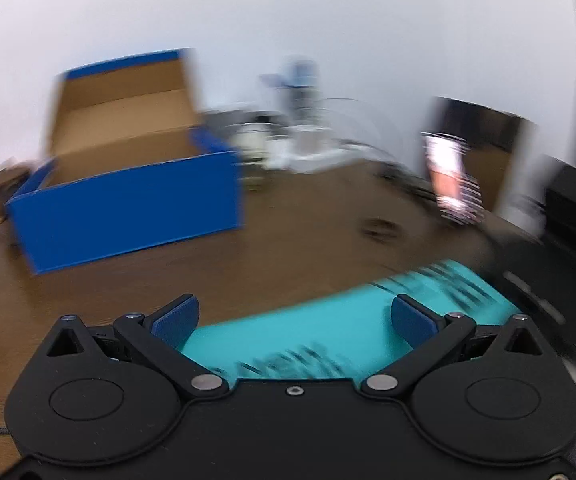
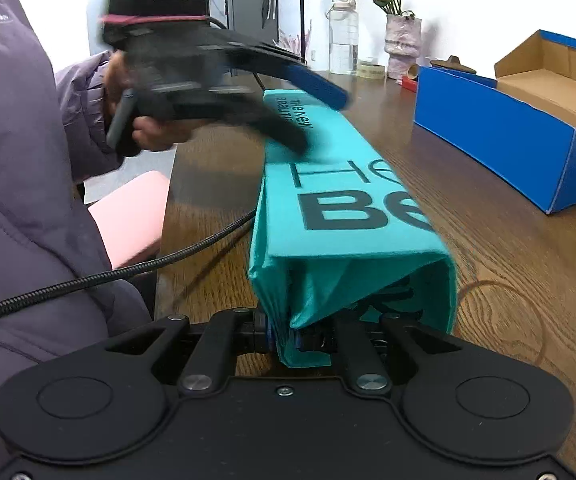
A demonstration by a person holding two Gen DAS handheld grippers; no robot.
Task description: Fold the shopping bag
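Teal shopping bag [image 2: 339,184] lies folded lengthwise on the desk [image 2: 487,240], long axis running away from the right claw [image 2: 288,340] clenching its near end; left claw [image 1: 293,318] hovers released over the far end.

the black left gripper with blue finger pads [image 1: 293,318] has its jaws spread wide, one pad at nine o'clock and one at three o'clock of its own view. in the right wrist view it shows blurred at ten o'clock, gripped by a bare hand [image 2: 148,128] in a purple padded sleeve [image 2: 20,160]. the black right gripper [image 2: 288,338] is clamped on teal fabric at six o'clock.
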